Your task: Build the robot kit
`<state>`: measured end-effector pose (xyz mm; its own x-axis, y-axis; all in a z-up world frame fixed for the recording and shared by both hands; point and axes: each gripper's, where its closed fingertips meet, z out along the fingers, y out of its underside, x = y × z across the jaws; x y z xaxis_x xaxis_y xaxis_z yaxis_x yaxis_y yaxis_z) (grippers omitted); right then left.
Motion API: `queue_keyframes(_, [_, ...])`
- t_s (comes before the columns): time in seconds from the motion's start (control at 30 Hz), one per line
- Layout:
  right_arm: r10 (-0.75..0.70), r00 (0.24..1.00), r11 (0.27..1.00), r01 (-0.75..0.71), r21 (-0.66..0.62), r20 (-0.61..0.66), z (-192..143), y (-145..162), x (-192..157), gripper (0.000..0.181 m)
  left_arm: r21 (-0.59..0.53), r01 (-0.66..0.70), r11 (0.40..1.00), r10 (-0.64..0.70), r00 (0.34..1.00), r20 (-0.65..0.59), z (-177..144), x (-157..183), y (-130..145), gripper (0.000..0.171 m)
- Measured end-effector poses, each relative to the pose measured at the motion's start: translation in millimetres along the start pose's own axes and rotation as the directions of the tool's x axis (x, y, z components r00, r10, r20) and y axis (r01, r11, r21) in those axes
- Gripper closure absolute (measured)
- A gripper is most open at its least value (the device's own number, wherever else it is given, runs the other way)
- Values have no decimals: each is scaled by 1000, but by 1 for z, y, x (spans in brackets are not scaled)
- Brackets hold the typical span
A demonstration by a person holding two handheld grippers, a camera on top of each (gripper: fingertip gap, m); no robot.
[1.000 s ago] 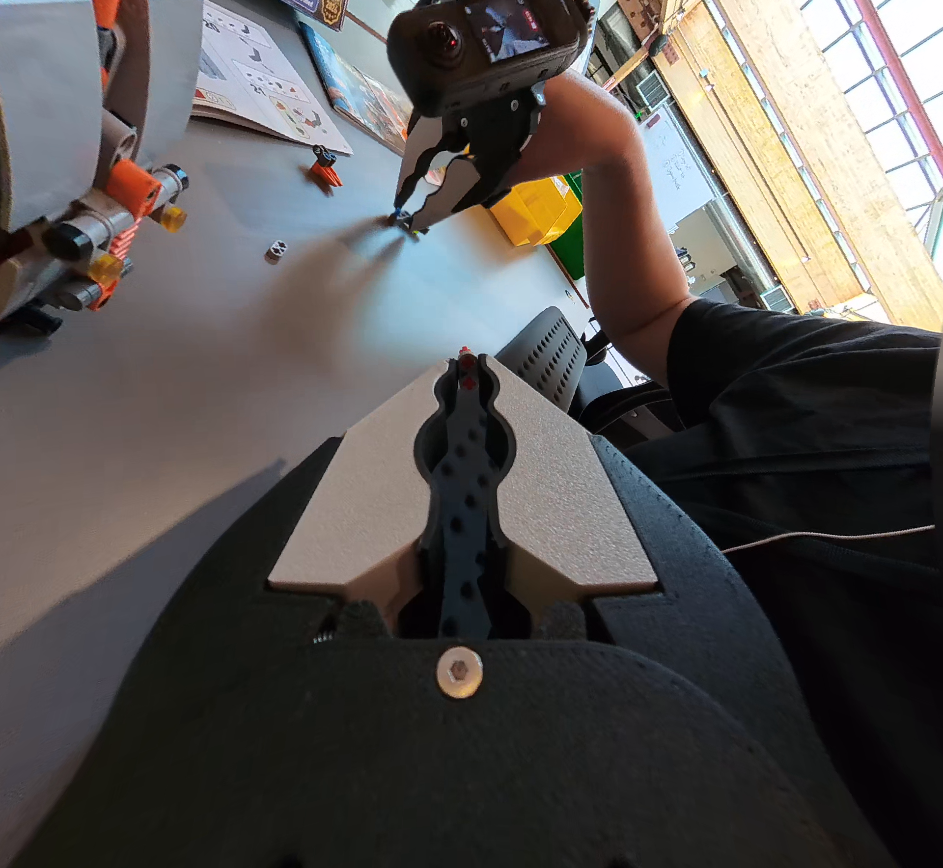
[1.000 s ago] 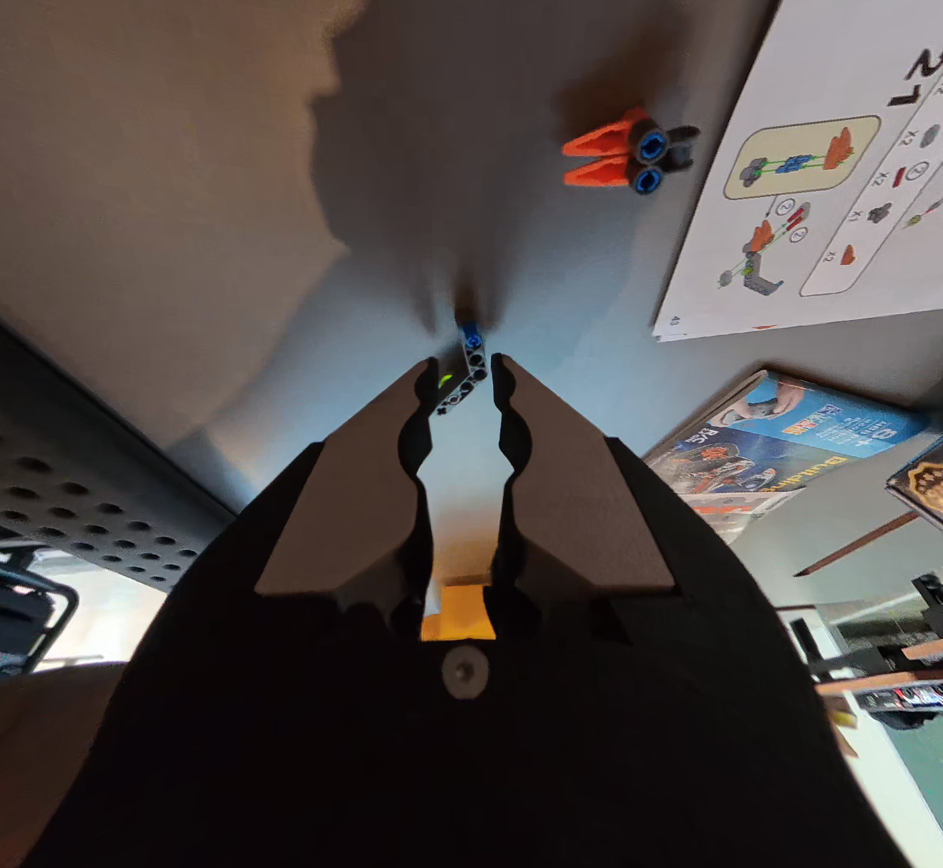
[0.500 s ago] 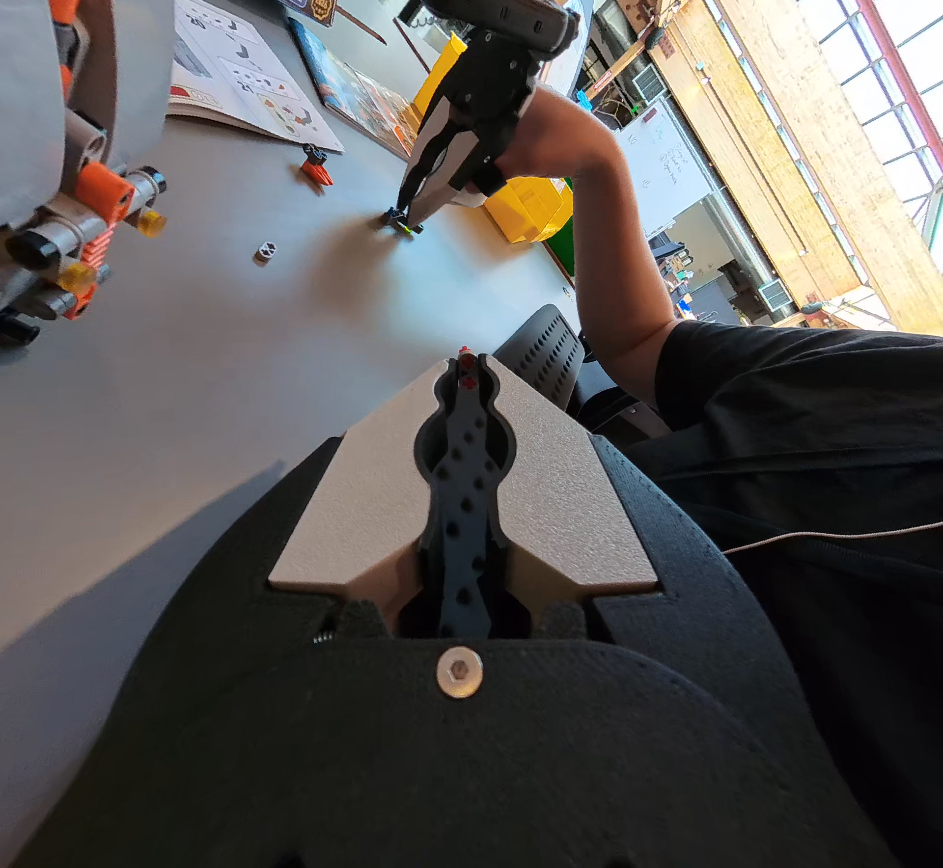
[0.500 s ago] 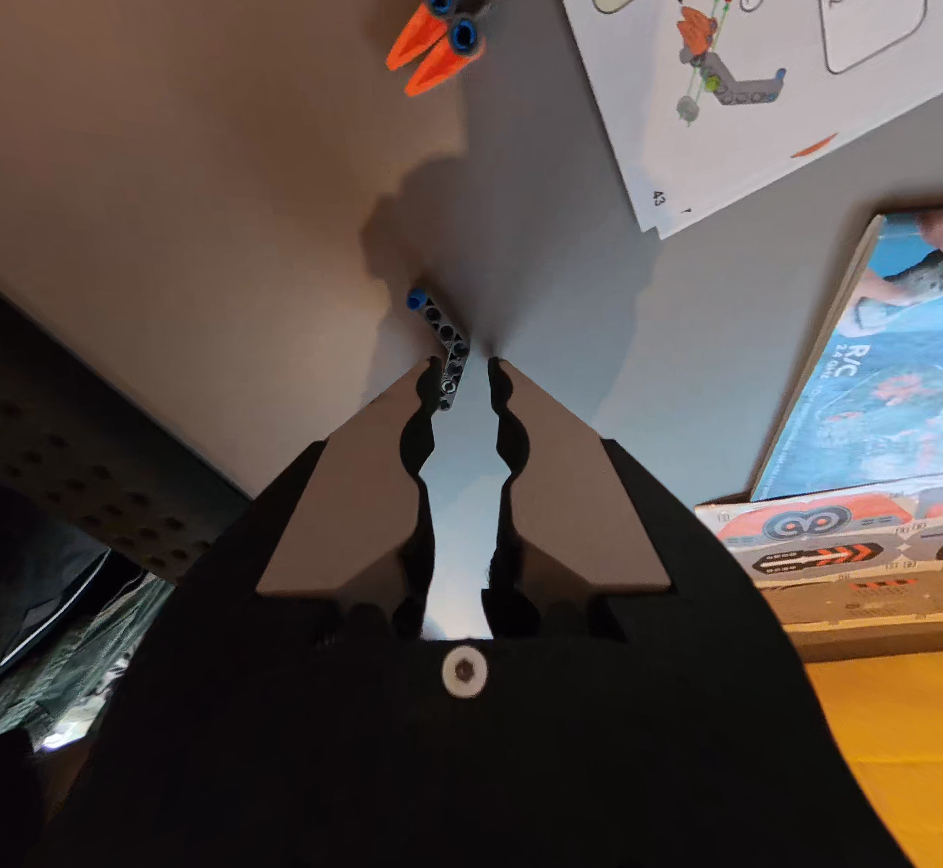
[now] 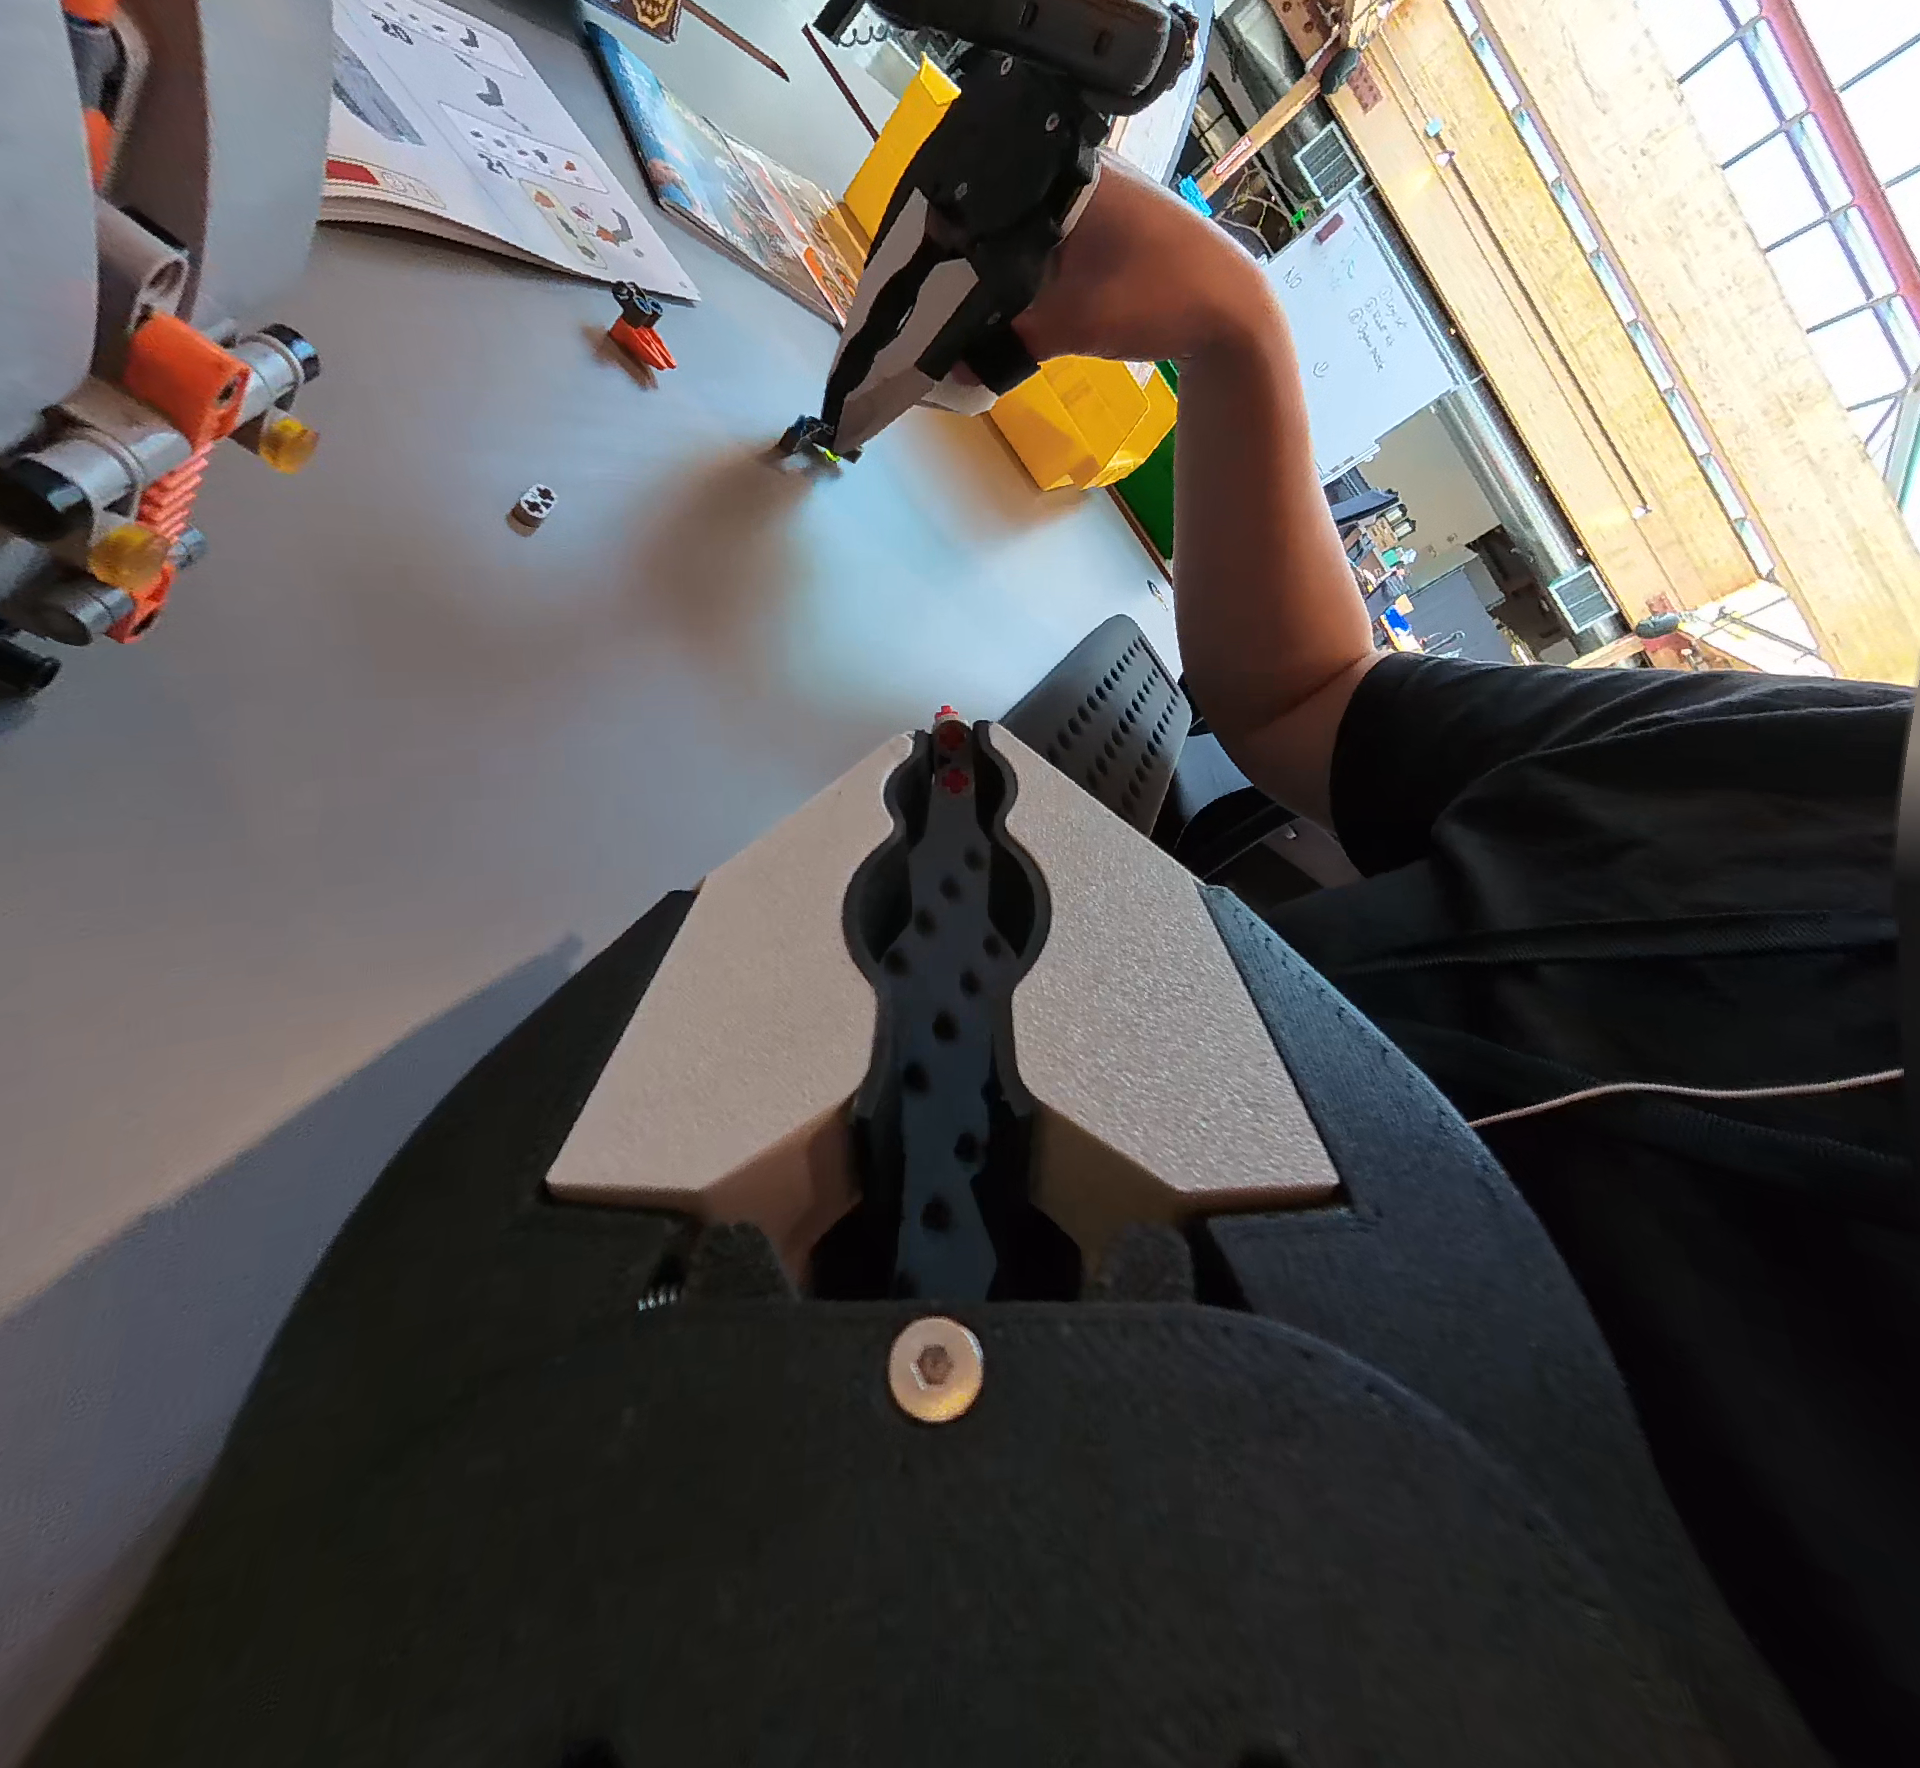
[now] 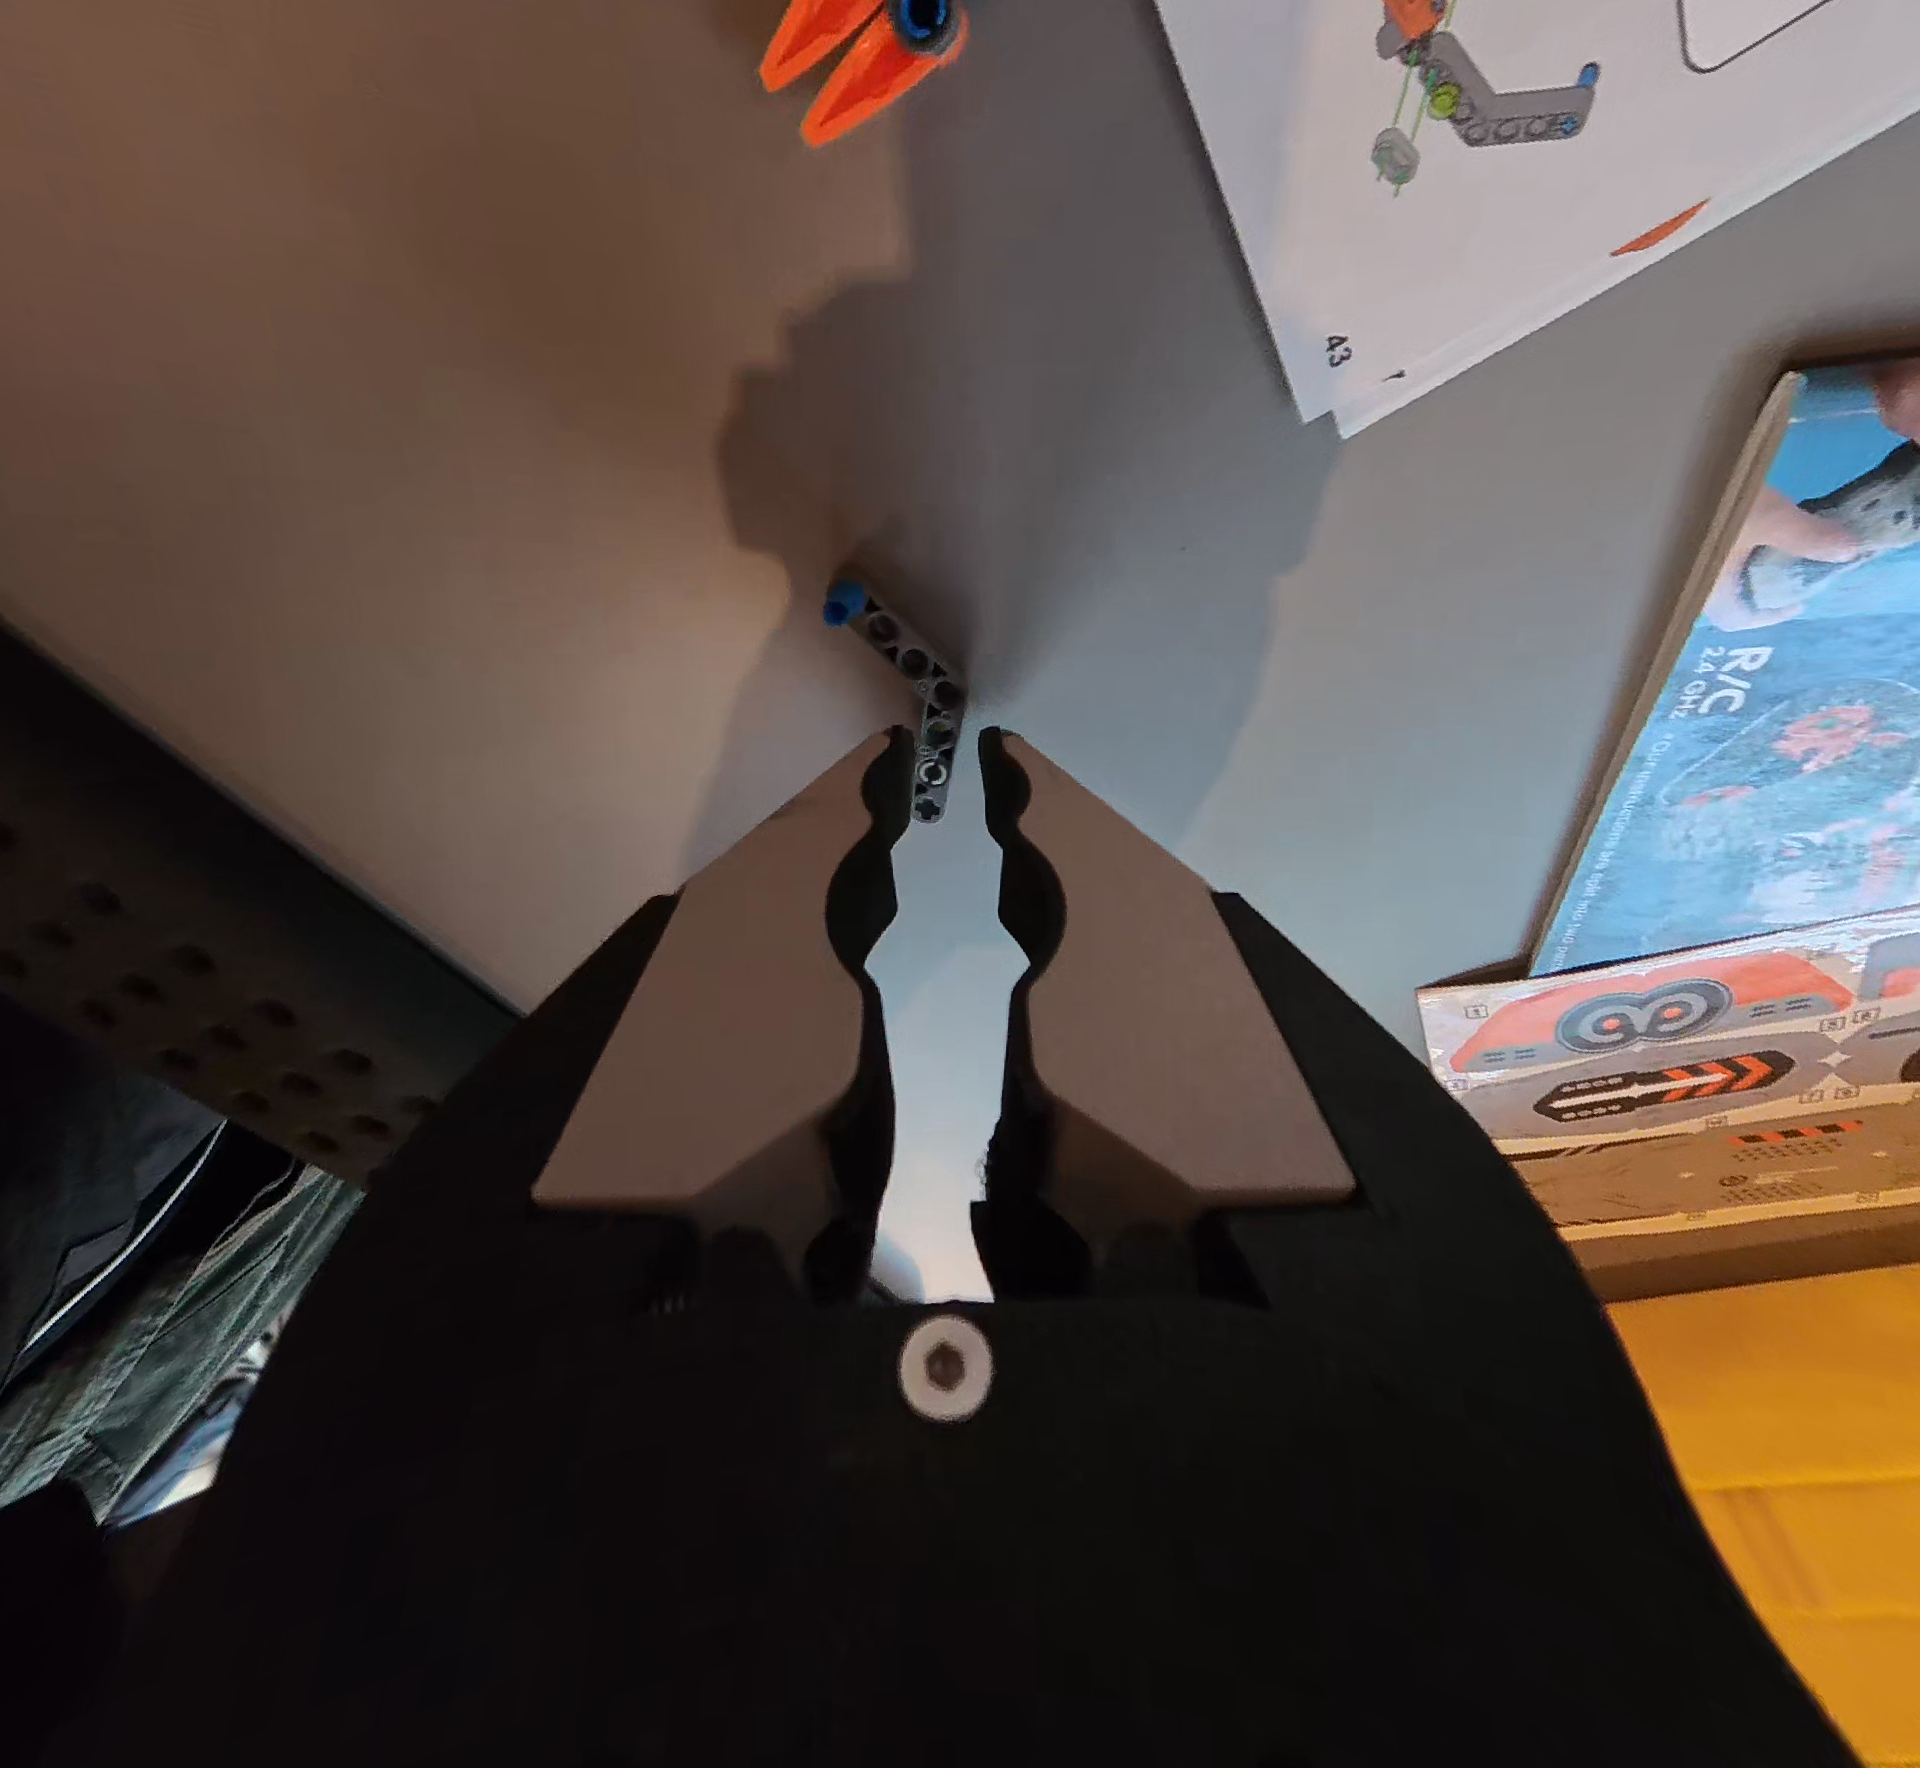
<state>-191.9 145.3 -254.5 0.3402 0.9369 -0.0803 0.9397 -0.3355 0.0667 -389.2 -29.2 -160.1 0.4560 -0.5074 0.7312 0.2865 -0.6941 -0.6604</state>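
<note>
My left gripper (image 5: 948,744) is shut on a dark holed beam (image 5: 940,1012) with red pins at its tip, held above the grey table (image 5: 416,835). My right gripper (image 6: 938,744) is open a little, tips down on the table; it also shows in the left wrist view (image 5: 831,445). A small grey angled beam (image 6: 914,669) with a blue pin lies flat, its near end between the right fingertips (image 6: 891,762), closer to the left one. An orange two-claw piece (image 6: 862,25) lies beyond it and also shows in the left wrist view (image 5: 639,336).
A large grey and orange model (image 5: 125,347) stands at the left. A small grey bush (image 5: 535,505) lies loose. An open instruction booklet (image 6: 1558,108), a picture box (image 6: 1766,679) and a yellow bin (image 5: 1081,430) lie beyond. A person's arm (image 5: 1247,492) and a perforated chair (image 5: 1112,731) are at the table edge. The gap from one gripper's tips to the other's is roughly 30 centimetres.
My right gripper turned and came down over the angled beam, so the beam's end now sits between its tips. The left gripper has kept its hold and barely moved.
</note>
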Motion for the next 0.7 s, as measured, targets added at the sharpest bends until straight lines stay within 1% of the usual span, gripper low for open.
queue_keyframes(0.1, [-16,1000,1000,16,12,1,1,-3,-1,173,0,0,1000,0,1000,0,0,0,0,166])
queue_keyframes(0.37, [-40,999,999,39,25,18,1,-4,-2,174,2,1,1000,-1,1000,6,0,1,2,166])
queue_keyframes(0.7, [-47,999,998,47,33,3,2,-5,-2,174,5,7,1000,-7,1000,6,0,0,2,166])
